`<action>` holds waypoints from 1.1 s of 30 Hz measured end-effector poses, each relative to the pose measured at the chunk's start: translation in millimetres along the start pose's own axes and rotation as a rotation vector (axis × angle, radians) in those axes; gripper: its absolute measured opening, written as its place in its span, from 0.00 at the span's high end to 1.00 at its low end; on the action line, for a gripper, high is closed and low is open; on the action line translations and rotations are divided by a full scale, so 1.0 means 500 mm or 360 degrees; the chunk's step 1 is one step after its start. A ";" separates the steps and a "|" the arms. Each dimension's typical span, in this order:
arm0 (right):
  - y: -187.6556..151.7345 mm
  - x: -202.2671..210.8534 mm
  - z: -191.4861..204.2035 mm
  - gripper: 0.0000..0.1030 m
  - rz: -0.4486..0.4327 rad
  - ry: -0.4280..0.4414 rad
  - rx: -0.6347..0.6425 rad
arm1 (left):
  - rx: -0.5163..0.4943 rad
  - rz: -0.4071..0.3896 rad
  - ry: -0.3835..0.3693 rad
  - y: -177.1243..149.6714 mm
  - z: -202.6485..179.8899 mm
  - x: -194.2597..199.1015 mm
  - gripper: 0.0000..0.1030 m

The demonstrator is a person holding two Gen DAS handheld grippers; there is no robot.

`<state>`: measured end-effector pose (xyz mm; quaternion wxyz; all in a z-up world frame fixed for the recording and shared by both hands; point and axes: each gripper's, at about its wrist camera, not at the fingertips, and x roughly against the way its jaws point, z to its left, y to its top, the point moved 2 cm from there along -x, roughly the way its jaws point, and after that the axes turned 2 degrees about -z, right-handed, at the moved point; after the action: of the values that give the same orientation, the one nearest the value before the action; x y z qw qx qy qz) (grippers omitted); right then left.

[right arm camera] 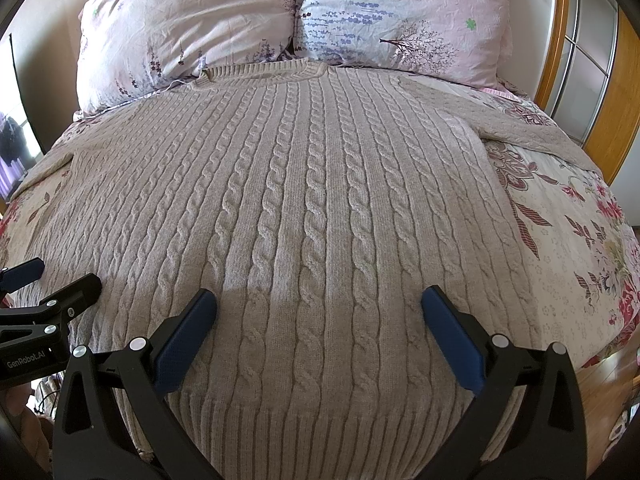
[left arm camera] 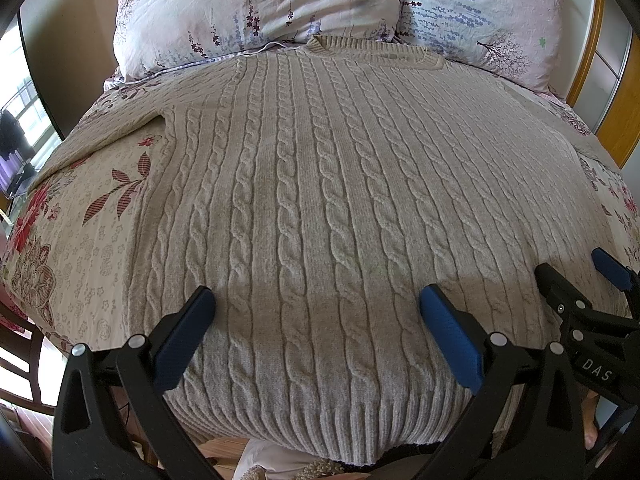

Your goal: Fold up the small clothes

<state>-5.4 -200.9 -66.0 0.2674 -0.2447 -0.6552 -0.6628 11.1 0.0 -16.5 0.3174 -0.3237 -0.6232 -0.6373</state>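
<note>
A beige cable-knit sweater (left arm camera: 320,184) lies flat on the bed, collar at the far end by the pillows, ribbed hem nearest me. It also fills the right wrist view (right arm camera: 312,208), with its sleeves spread to both sides. My left gripper (left arm camera: 316,300) is open and empty, hovering just above the hem's left part. My right gripper (right arm camera: 318,300) is open and empty above the hem's right part. The right gripper also shows at the right edge of the left wrist view (left arm camera: 576,276), and the left gripper shows at the left edge of the right wrist view (right arm camera: 60,276).
The bed has a floral cover (left arm camera: 92,216), also seen in the right wrist view (right arm camera: 580,248). Two pink floral pillows (left arm camera: 256,8) (right arm camera: 404,12) lie at the head. A wooden-framed wardrobe (right arm camera: 592,80) stands to the right. A window (left arm camera: 16,120) is on the left.
</note>
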 end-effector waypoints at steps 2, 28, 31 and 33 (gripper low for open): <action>0.000 0.000 0.000 0.01 -0.0001 0.0000 0.0000 | 0.0000 0.0000 0.0000 0.000 0.000 0.000 0.02; 0.000 -0.010 -0.002 0.01 -0.0017 0.0119 0.0121 | -0.0053 0.0100 -0.0033 0.012 0.002 -0.009 0.02; 0.001 -0.015 -0.004 0.01 -0.0014 0.0169 0.0172 | -0.0074 0.0118 -0.0036 0.018 0.001 -0.011 0.02; 0.008 -0.018 -0.014 0.01 0.0003 0.0221 0.0165 | -0.0091 0.0107 -0.0038 0.024 0.001 -0.013 0.02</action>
<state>4.2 -207.8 -69.3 0.3252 -0.1846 -0.6683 -0.6431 24.6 0.2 -14.7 0.3217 -0.3610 -0.5972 -0.6399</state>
